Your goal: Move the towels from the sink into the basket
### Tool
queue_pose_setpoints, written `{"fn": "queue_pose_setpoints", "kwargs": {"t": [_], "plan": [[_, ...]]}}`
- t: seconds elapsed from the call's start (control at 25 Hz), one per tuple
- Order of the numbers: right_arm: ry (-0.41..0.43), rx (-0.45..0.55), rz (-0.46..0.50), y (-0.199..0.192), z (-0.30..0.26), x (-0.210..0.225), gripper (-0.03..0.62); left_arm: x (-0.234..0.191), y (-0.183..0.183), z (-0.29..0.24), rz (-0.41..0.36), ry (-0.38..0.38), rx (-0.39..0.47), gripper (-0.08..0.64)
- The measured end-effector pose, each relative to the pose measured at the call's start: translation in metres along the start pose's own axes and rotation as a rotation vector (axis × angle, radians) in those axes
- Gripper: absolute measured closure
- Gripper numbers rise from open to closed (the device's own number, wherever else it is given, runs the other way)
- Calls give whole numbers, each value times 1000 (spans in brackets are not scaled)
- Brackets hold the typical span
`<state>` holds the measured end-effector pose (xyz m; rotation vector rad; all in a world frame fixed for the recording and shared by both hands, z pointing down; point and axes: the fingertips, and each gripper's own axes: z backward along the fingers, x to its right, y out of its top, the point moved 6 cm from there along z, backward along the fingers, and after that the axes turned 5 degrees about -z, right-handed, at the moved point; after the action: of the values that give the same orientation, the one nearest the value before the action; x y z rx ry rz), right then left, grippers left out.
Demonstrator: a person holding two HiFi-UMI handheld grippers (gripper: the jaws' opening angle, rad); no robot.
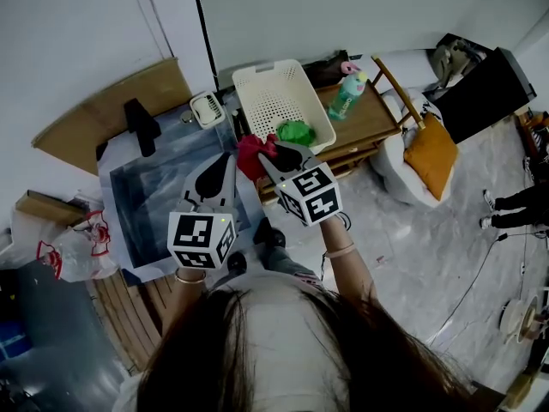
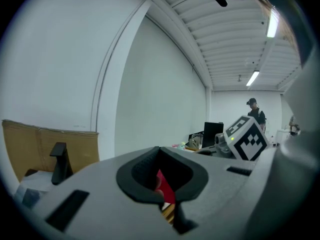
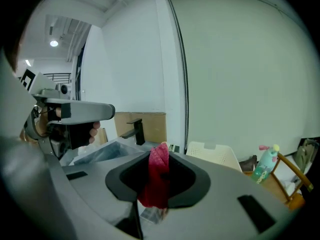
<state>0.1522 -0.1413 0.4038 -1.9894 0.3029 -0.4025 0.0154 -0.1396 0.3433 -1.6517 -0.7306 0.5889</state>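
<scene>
Red towel (image 3: 159, 179) is clamped between the fingertips of the right gripper (image 1: 269, 158), a fold poking above them and the rest hanging below; just beyond those tips stands the white perforated basket (image 1: 273, 99), holding a green towel (image 1: 296, 132); right of the basket is a green bottle (image 1: 346, 95), its label too small to read; the left gripper (image 1: 228, 158), tips together on nothing, sits just beside the red towel, above the sink (image 1: 137, 197); both cubes bear black-and-white square markers
</scene>
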Motion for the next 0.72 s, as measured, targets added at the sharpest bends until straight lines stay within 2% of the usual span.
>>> {"fn": "queue_pose_setpoints", "kwargs": {"t": [0.36,0.72], "plan": [[10,-21,81,10,1,51,482,18,3,-31,14,16,8,557],[26,-93,177,-3,-18,102,482,31,2,-58,22,66,-4,557]]}}
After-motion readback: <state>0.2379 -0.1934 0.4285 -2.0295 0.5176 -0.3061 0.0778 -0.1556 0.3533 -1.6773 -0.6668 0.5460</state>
